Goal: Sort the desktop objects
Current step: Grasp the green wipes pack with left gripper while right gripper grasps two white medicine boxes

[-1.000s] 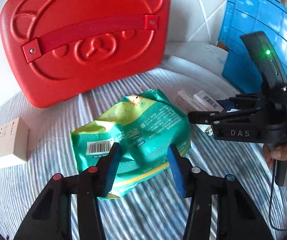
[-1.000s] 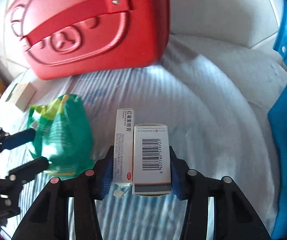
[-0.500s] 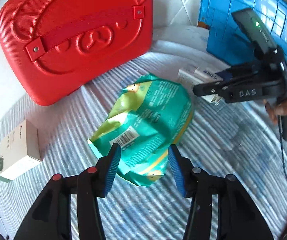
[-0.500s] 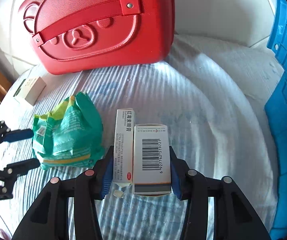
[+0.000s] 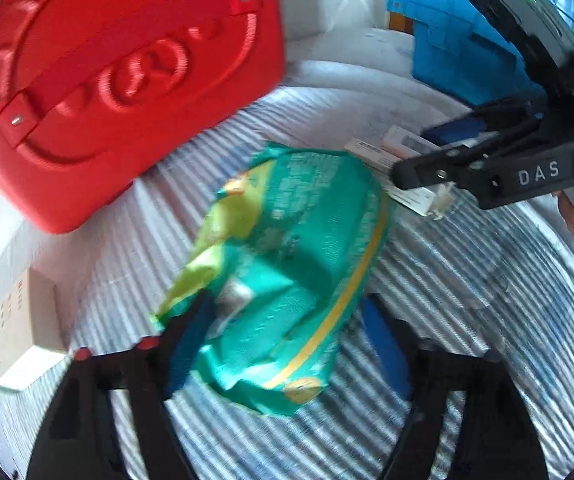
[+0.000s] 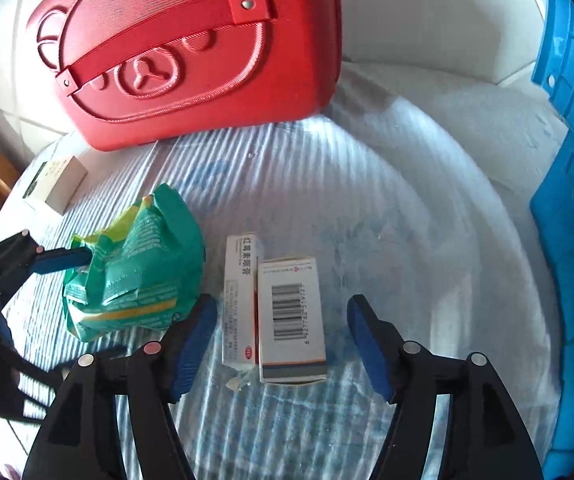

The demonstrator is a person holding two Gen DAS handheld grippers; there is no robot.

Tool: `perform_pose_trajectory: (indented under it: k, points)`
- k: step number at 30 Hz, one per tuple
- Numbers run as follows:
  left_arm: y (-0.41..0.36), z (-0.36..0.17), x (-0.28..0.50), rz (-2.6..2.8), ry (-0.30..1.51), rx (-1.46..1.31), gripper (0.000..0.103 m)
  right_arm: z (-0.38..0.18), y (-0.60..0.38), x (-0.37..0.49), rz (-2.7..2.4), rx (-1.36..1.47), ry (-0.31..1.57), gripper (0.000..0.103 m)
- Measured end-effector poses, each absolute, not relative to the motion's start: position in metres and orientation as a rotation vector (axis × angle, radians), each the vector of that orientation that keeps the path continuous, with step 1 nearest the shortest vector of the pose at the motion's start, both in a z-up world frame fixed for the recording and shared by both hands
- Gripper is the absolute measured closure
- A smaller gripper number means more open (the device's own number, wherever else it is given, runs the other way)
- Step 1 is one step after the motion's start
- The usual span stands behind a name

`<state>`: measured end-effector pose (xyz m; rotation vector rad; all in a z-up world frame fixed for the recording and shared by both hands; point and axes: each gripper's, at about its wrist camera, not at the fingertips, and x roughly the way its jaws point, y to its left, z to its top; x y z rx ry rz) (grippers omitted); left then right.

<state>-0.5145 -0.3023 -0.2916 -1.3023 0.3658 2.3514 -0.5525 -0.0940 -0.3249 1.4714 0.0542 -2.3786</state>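
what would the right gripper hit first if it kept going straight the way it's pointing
Probably the two small boxes: the barcode box and the slimmer white box lie side by side between the opening fingers of the right gripper, no pad touching them. Depth is unclear.

The bag [image 5: 287,280] was green with yellow bands, the case [image 6: 191,52] red, and the cloth [image 6: 367,200] striped blue and white.

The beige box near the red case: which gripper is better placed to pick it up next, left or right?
Left. The beige box lies just beside the left gripper, whose opening jaws straddle the green bag. The right gripper, also opening around two cartons, has the bag in its way.
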Motion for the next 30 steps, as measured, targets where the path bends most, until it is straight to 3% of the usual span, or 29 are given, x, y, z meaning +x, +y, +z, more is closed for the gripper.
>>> perform_pose_trajectory:
  k: [2, 8, 9, 10, 11, 16, 30]
  points:
    - [-0.315, -0.286, -0.507, 2.389, 0.334, -1.307, 0.051, -0.324, -0.094, -0.552, -2.383, 1.462, 0.045, 0.035]
    - [-0.334, -0.285, -0.481, 2.448, 0.235, -1.338, 0.053, -0.330, -0.096, -0.550, -2.380, 1.466, 0.026, 0.035]
    - [-0.335, -0.284, -0.478, 2.456, 0.210, -1.338, 0.053, -0.332, -0.098, -0.552, -2.371, 1.477, 0.031, 0.038]
    - [-0.334, -0.283, -0.477, 2.458, 0.185, -1.340, 0.053, -0.334, -0.101, -0.553, -2.367, 1.480, 0.037, 0.053]
    - [-0.334, -0.282, -0.475, 2.463, 0.167, -1.341, 0.053, -0.335, -0.104, -0.553, -2.364, 1.480, 0.040, 0.055]
    - [-0.327, -0.279, -0.461, 2.460, 0.131, -1.344, 0.053, -0.329, -0.104, -0.538, -2.342, 1.452, 0.030, 0.056]
    - [-0.307, -0.238, -0.391, 2.531, 0.089, -1.284, 0.069, -0.287, -0.095, -0.445, -2.287, 1.375, 0.089, 0.056]
